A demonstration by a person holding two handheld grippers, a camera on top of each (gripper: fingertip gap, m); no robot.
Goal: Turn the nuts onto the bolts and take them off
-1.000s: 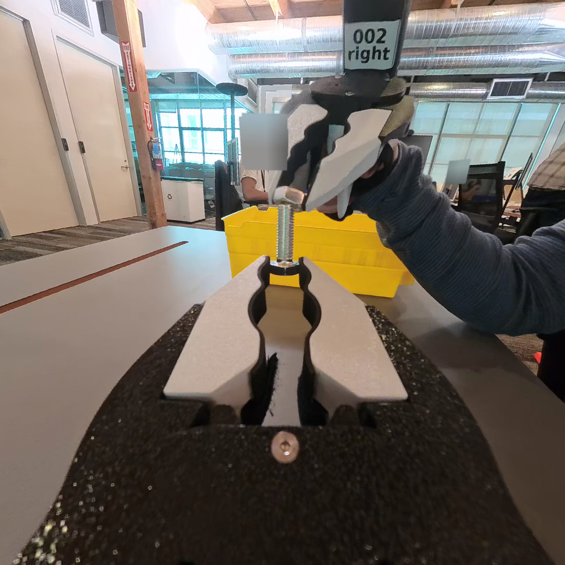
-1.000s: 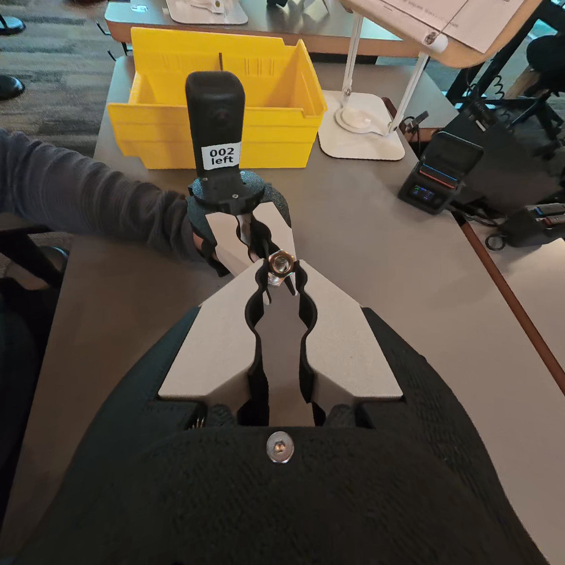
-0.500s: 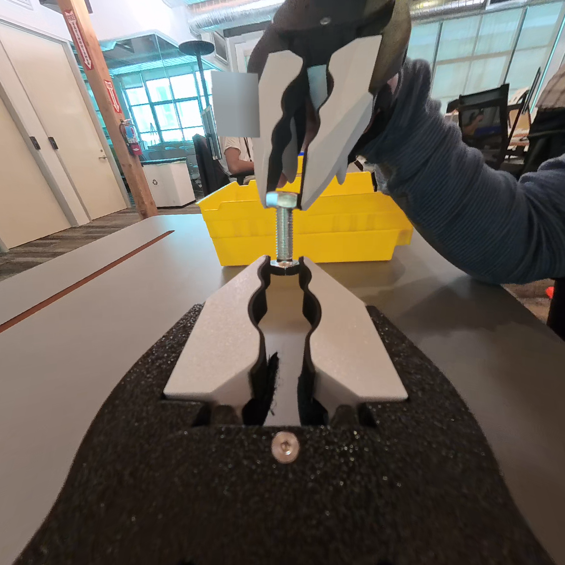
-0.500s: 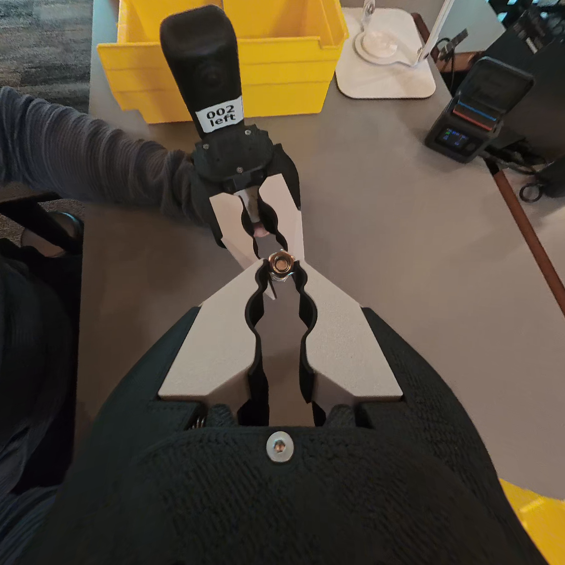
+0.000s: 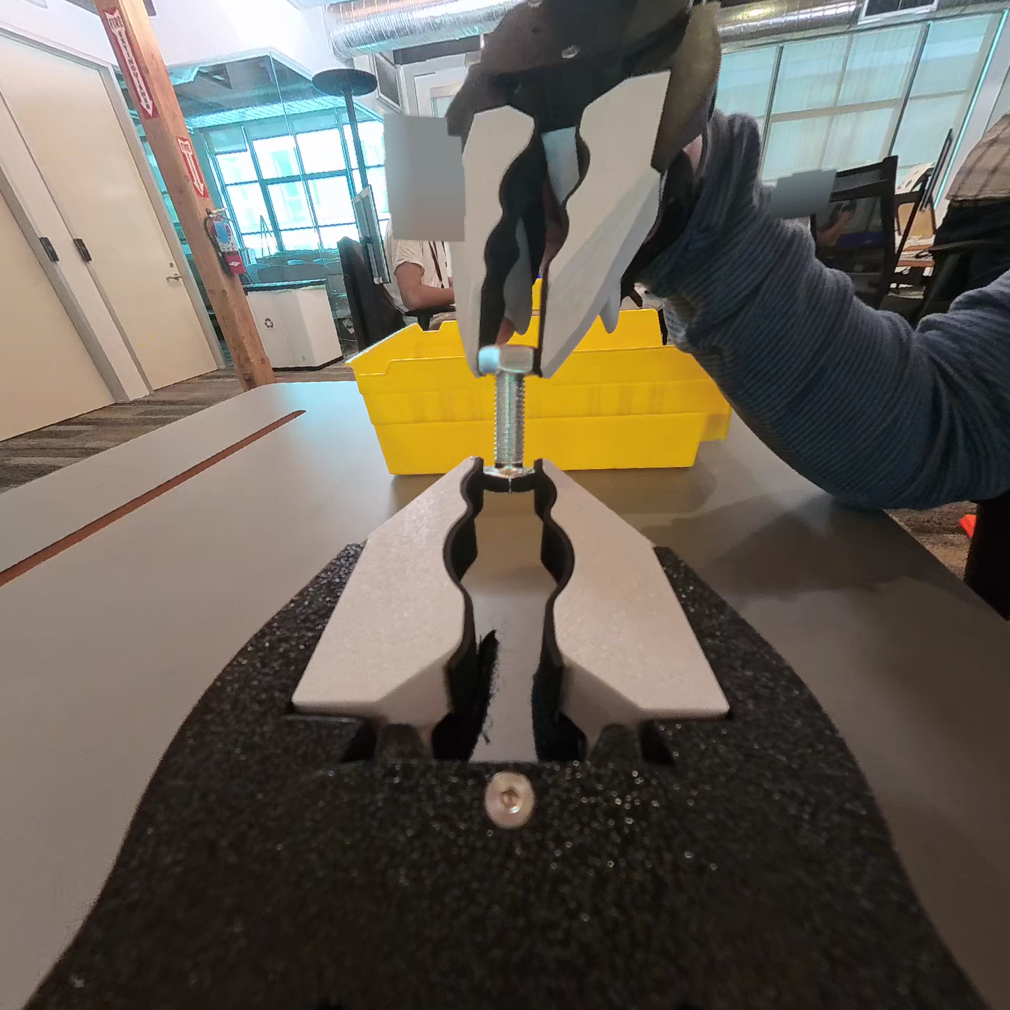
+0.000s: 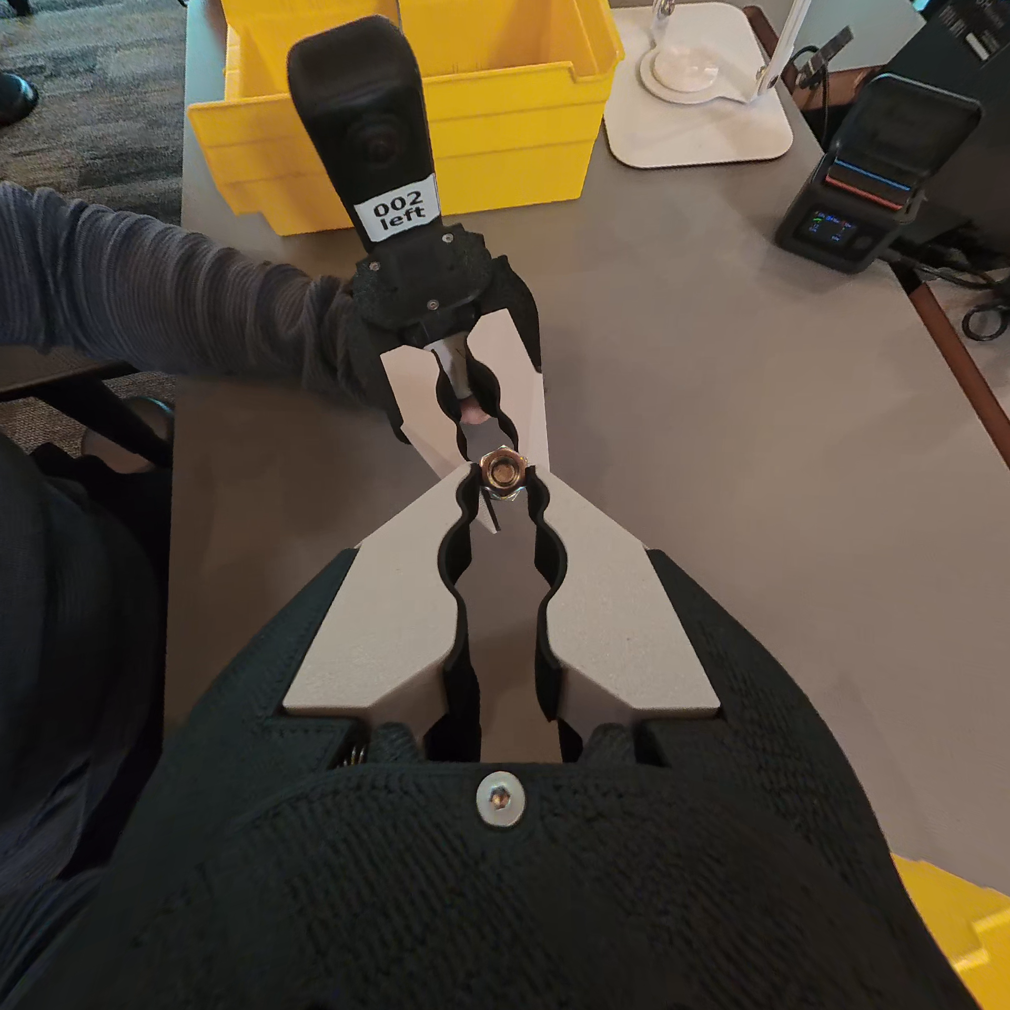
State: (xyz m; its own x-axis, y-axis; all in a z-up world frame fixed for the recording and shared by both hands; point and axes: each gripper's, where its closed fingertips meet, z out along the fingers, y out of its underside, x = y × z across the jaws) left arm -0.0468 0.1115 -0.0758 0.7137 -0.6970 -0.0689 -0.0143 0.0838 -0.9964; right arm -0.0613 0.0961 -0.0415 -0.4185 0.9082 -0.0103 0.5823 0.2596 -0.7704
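A silver bolt (image 5: 508,421) stands upright above the grey table (image 5: 164,601). My left gripper (image 5: 508,471) is shut on the bolt's hex head at the bottom. My right gripper (image 5: 511,358) comes straight down from above and is shut on the hex nut (image 5: 505,360) at the bolt's top end. In the right wrist view I look down on the nut (image 6: 501,470) between my right gripper's (image 6: 501,476) tips. The left gripper (image 6: 505,500) reaches in from the far side below it. Most of the threaded shank between nut and head is bare.
A yellow bin (image 5: 546,437) stands on the table just behind the bolt; it also shows in the right wrist view (image 6: 492,136). A white lamp base (image 6: 699,109) and a small black device (image 6: 874,191) sit at the right. Another yellow bin corner (image 6: 962,940) is near me. Less than 4 cm separates the two grippers' tips. The small black device (image 6: 874,191) is about equally far from each gripper, around 35 centimetres.
My right gripper has swung from a tilt on the right to straight above the bolt and turned a little about it, still on the nut. The left gripper keeps its hold.
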